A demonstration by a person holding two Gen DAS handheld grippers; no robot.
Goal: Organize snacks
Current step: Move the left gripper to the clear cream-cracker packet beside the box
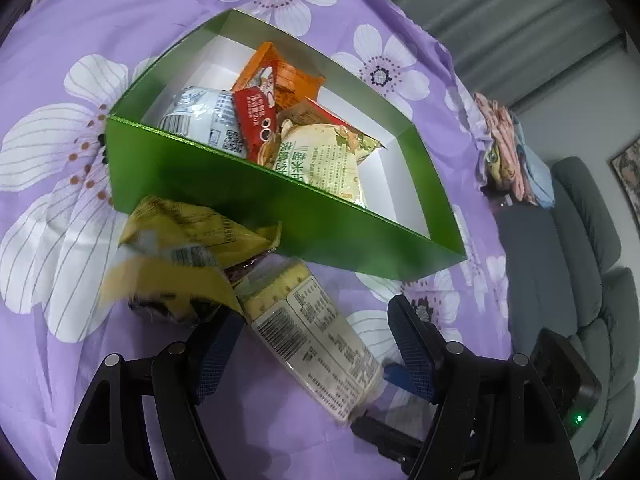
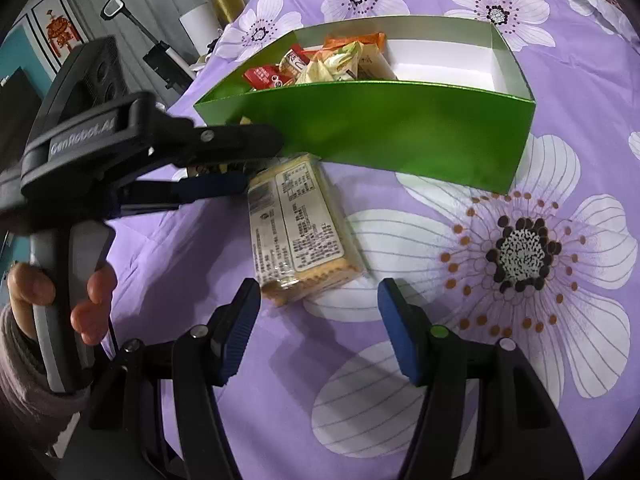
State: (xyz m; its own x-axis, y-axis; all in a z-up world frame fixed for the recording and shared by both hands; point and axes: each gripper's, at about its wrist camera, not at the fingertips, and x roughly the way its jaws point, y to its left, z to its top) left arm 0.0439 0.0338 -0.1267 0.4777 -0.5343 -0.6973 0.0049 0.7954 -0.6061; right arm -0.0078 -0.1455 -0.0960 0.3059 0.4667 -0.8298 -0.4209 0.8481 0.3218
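A green box (image 1: pixel 280 216) (image 2: pixel 380 128) sits on the purple flowered cloth with several snack packets at one end; its other end shows bare white floor. A clear cracker packet (image 1: pixel 316 340) (image 2: pixel 300 224) lies flat in front of the box. My left gripper (image 1: pixel 316 352) (image 2: pixel 262 162) is open around this packet, and its blue pads stand clear of both sides. A crumpled yellow packet (image 1: pixel 180 248), blurred, rests against the box wall by the left finger. My right gripper (image 2: pixel 320 332) is open and empty, just short of the cracker packet's near end.
A hand (image 2: pixel 60 292) with a knit sleeve holds the left gripper's handle. A pile of folded clothes (image 1: pixel 508 152) sits at the cloth's far edge, with a grey sofa (image 1: pixel 580 260) beyond it. A black stand (image 2: pixel 160 52) rises behind the box.
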